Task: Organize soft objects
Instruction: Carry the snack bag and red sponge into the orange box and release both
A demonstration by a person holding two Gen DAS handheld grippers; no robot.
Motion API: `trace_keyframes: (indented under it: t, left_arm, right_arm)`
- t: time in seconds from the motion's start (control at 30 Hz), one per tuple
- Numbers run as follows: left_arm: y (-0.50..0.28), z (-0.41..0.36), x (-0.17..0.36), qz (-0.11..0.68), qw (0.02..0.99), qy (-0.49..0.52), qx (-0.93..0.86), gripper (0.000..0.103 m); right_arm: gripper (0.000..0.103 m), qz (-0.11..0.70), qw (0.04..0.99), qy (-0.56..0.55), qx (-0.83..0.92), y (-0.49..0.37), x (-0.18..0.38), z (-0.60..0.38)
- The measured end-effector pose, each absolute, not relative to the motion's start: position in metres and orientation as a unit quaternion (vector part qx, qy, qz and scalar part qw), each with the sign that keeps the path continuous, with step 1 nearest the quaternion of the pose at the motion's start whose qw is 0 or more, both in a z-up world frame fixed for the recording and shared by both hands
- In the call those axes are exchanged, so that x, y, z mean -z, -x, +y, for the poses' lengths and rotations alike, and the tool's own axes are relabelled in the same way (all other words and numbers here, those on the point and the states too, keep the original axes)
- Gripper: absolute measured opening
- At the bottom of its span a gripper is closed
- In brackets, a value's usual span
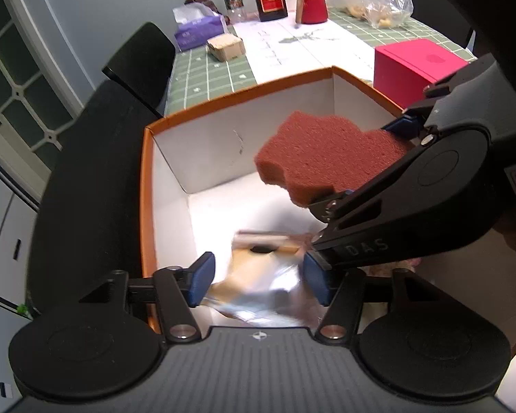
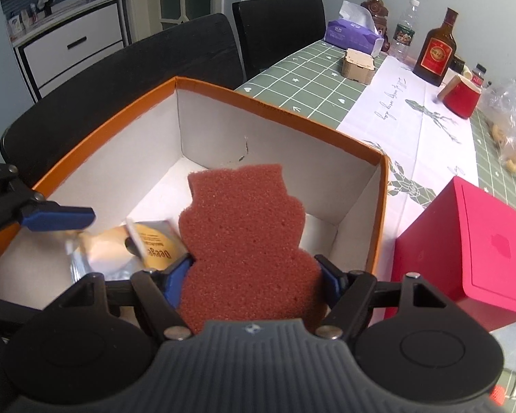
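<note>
The right gripper (image 2: 254, 277) has its fingers clenched on the red-brown sponge (image 2: 244, 237) and holds it above the orange-rimmed box (image 2: 275, 108), not yet inside. The left gripper (image 1: 258, 277) is released, its blue pads (image 1: 201, 277) apart over a plastic-wrapped packet (image 1: 261, 275) lying on the near floor of the box — so one item seems stored. The sponge is left to put down.

Table (image 2: 292, 79) bears orange box (image 2: 275, 110).
</note>
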State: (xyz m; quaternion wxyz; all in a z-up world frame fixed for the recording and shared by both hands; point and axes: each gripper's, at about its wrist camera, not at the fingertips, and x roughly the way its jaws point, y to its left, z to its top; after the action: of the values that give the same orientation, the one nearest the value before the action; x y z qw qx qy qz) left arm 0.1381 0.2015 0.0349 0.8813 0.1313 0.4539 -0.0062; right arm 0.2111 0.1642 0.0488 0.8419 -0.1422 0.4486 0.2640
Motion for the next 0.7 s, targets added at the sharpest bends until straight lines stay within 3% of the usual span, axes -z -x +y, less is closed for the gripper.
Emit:
trace_keyframes:
  t: [0.27, 0.47, 0.7]
  left_arm:
    - [-0.126, 0.207, -0.055, 0.423, 0.899, -0.115, 0.011, 0.076]
    - [-0.121, 0.209, -0.066, 0.406, 0.908, -0.104, 0.009, 0.076]
    - [-0.109, 0.208, -0.070, 0.384, 0.917, -0.103, 0.012, 0.076]
  right_arm:
    - [0.075, 0.443, 0.848, 0.107, -0.269, -0.208, -0.063, 0.151]
    - [0.086, 0.424, 0.861, 0.091, -0.265, -0.204, -0.073, 0.146]
    - [0.086, 0.412, 0.868, 0.093, -0.260, -0.195, -0.087, 0.135]
